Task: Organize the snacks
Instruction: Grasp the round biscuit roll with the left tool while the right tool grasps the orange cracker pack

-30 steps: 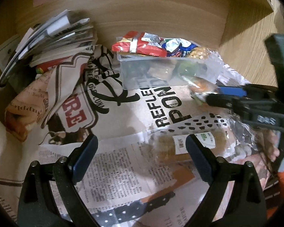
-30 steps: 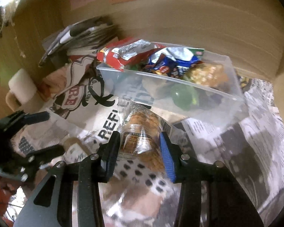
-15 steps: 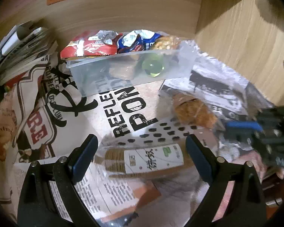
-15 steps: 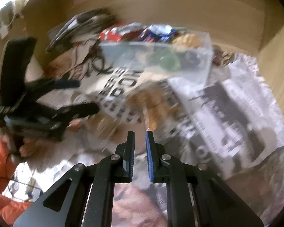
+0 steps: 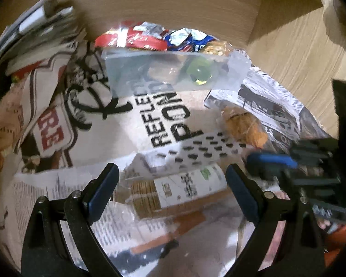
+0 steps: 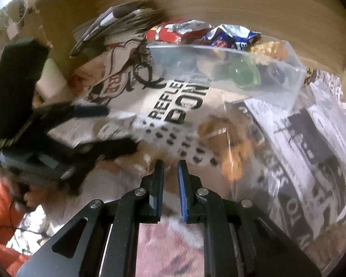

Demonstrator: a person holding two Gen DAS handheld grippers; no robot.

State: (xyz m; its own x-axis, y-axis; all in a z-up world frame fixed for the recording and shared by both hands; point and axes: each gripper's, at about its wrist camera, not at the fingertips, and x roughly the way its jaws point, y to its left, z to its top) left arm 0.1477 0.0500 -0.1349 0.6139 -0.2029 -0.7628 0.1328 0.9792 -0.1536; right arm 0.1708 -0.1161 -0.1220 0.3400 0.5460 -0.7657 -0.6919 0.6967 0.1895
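A: Where are the snacks?

B: Most sit in the clear plastic bin at the far side, against the wooden wall. A red packet, a blue wrapper and a golden crunchy piece stick out over its rim, and a green glossy ball shows through the front wall. Two lie loose on the newspaper: a sleeve of round crackers in clear film with a white label, and an orange-brown snack in a clear bag to its right and farther off.

A: Does each camera show both?

B: The left wrist view shows the cracker sleeve crosswise between the wide-spread fingers of the left gripper, pads not touching it. In the right wrist view the sleeve is hidden; the bagged snack lies just beyond and right of the fingertips, blurred.

A: And the right gripper?

B: The right gripper is clenched, its blue pads nearly together with nothing between them. It shows in the left view too, beside the bag.

A: Anything else?

B: Crumpled printed paper underneath everything and a stack of folded papers far left. An orange sleeve shows near left.
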